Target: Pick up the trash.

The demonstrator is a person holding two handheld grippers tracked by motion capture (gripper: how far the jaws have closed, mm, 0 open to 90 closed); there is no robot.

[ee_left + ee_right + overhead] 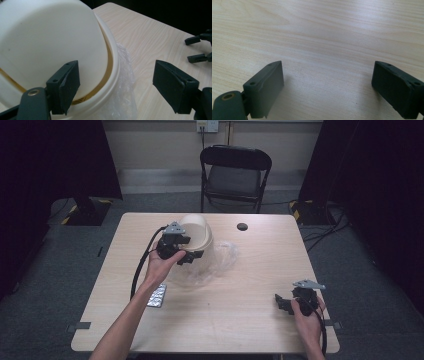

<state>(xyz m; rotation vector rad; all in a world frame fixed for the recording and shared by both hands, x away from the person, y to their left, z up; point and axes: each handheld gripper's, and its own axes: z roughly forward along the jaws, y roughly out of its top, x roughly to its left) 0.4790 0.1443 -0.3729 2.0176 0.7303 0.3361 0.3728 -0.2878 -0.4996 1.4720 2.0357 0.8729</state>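
A cream plastic tub (pixel 199 234) lies tipped on the table's far left half, on a crumpled clear plastic bag (pixel 220 262). My left gripper (pixel 189 254) is at the tub's near side, held in a hand. In the left gripper view the tub (pixel 45 42) is close up and its thick rim (pixel 113 62) runs between the jaws. The left jaw overlaps the tub's wall, the right jaw stands free over the table, so the left gripper (pixel 117 67) is open. My right gripper (pixel 279 303) rests open near the front right. In its own view the right gripper (pixel 327 67) has bare wood between its jaws.
A silver blister pack (pixel 157 296) lies by the left forearm. The wooden table (pixel 250 270) has a black cable hole (pixel 242 226) at the back. A black folding chair (pixel 235 172) stands behind the table. The right gripper (pixel 200 47) is seen far off in the left gripper view.
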